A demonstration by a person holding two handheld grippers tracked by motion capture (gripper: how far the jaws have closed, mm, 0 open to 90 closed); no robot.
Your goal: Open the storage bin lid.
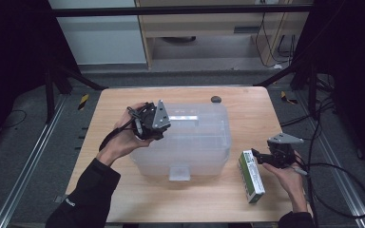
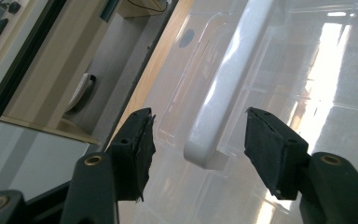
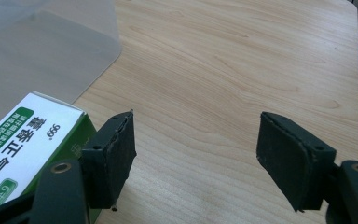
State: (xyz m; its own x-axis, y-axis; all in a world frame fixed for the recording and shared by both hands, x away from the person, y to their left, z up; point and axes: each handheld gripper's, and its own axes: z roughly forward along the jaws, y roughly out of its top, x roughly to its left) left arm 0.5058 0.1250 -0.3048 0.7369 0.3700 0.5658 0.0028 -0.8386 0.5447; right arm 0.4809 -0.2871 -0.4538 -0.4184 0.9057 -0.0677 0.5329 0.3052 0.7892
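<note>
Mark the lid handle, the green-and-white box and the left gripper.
lid handle [image 2: 223, 88], left gripper view, middle of the white bar.
green-and-white box [image 1: 252, 175], high view, top face.
left gripper [image 2: 198, 140], left gripper view, between its fingertips.

The clear plastic storage box [image 1: 185, 142] stands upright with its lid on, a white handle [image 2: 223, 88] lying flat on top; the handle's end sits between the pads of the left tongs [image 2: 198, 140], touching neither. The green-and-white carton [image 1: 252, 175] lies flat, just beside the right tongs [image 3: 196, 158], outside their left pad, near the box's wall.
</note>
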